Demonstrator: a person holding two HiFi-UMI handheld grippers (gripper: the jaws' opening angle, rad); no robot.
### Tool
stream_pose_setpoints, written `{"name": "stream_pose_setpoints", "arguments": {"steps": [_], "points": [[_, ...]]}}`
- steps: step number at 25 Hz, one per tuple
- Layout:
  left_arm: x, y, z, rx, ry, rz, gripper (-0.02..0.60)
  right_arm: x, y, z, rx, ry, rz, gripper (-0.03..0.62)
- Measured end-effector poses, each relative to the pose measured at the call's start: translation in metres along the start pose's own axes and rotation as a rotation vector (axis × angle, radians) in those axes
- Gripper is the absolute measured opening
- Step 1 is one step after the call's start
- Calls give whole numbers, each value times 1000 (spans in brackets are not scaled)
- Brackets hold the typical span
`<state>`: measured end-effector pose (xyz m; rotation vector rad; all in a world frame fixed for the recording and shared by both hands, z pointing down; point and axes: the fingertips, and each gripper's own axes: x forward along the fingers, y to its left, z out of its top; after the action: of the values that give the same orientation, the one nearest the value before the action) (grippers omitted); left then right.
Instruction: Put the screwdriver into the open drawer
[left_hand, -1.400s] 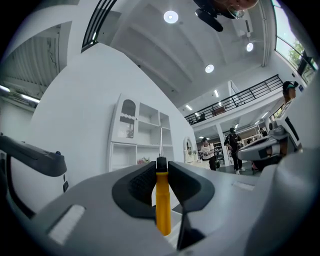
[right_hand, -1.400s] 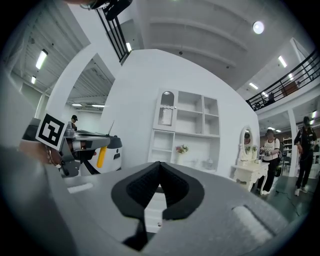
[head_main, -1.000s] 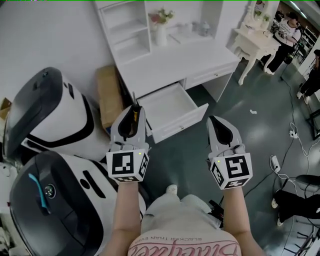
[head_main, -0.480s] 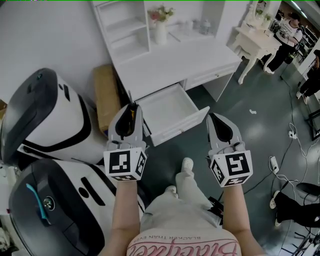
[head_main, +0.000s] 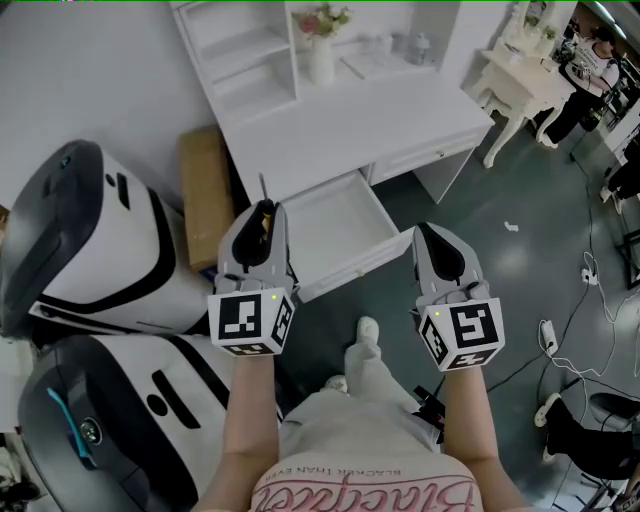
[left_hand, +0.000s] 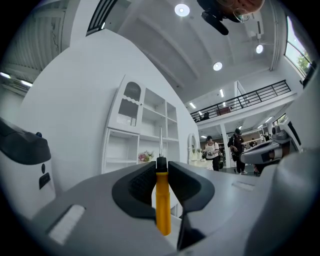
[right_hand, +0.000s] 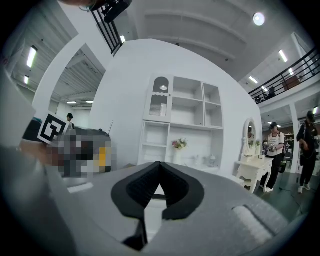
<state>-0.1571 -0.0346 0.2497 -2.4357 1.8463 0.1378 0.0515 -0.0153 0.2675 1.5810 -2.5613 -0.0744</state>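
Observation:
My left gripper is shut on a screwdriver with a yellow handle, black collar and thin metal shaft that sticks out past the jaws, toward the white desk. In the head view the screwdriver lies between the left jaws, just left of the open white drawer, which is pulled out from the desk and looks bare inside. My right gripper hovers near the drawer's right front corner, its pads meeting at the tips with nothing between them.
Two large white and black machines stand on the left, with a cardboard box against the desk's side. A shelf unit and a vase of flowers sit on the desk. A small white table and people stand at the far right.
Both grippers have moved forward toward the desk, the left one carrying the screwdriver. The drawer now lies closer beneath them. One of the person's feet has stepped forward.

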Motion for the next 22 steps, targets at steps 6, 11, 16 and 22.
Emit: {"name": "stream_pose_setpoints", "arguments": {"steps": [6, 11, 16, 22], "points": [[46, -6, -19, -2, 31, 18, 92, 37, -35, -11, 16, 12, 32, 2], [87, -4, -37, 2, 72, 45, 92, 76, -64, -25, 42, 33, 67, 2], [122, -5, -49, 15, 115, 71, 92, 110, -89, -37, 64, 59, 103, 2], [155, -5, -62, 21, 143, 105, 92, 142, -116, -46, 70, 74, 142, 2]]}}
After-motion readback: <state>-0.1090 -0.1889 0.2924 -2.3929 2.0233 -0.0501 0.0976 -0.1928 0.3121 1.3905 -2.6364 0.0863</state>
